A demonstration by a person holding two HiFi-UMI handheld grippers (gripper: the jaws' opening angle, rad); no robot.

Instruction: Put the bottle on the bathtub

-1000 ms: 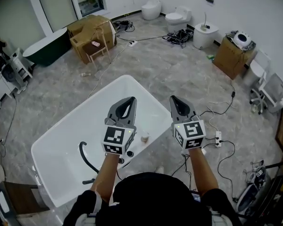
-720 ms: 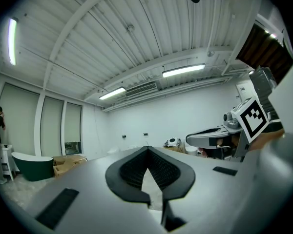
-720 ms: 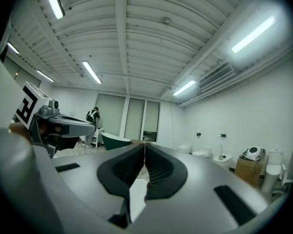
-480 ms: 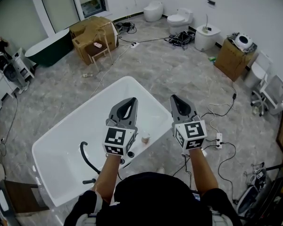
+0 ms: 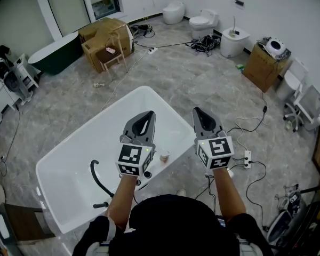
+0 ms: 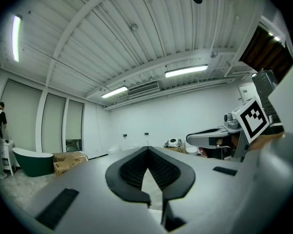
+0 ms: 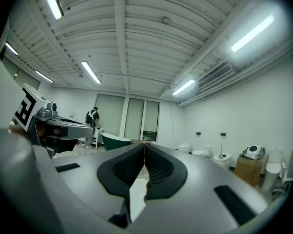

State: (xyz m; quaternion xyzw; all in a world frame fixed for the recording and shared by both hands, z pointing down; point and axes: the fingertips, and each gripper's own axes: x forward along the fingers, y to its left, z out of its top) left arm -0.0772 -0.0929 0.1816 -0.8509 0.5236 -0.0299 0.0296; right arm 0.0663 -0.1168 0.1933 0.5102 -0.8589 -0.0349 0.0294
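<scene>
A small pale bottle with a brown cap (image 5: 164, 155) stands upright on the near rim of the white bathtub (image 5: 85, 128). My left gripper (image 5: 148, 112) hangs above the tub just left of the bottle, and my right gripper (image 5: 196, 110) is just right of it. Both point forward and are well clear of the bottle. In the left gripper view the left gripper (image 6: 147, 148) has its jaws closed tip to tip with nothing between them. The right gripper (image 7: 144, 144) is the same in its own view. The bottle does not show in either gripper view.
A black faucet with a hose (image 5: 97, 179) sits on the tub's near rim at the left. Cables and a power strip (image 5: 247, 156) lie on the floor to the right. Cardboard boxes (image 5: 104, 33), a dark green tub (image 5: 53, 55) and toilets (image 5: 202, 20) stand further back.
</scene>
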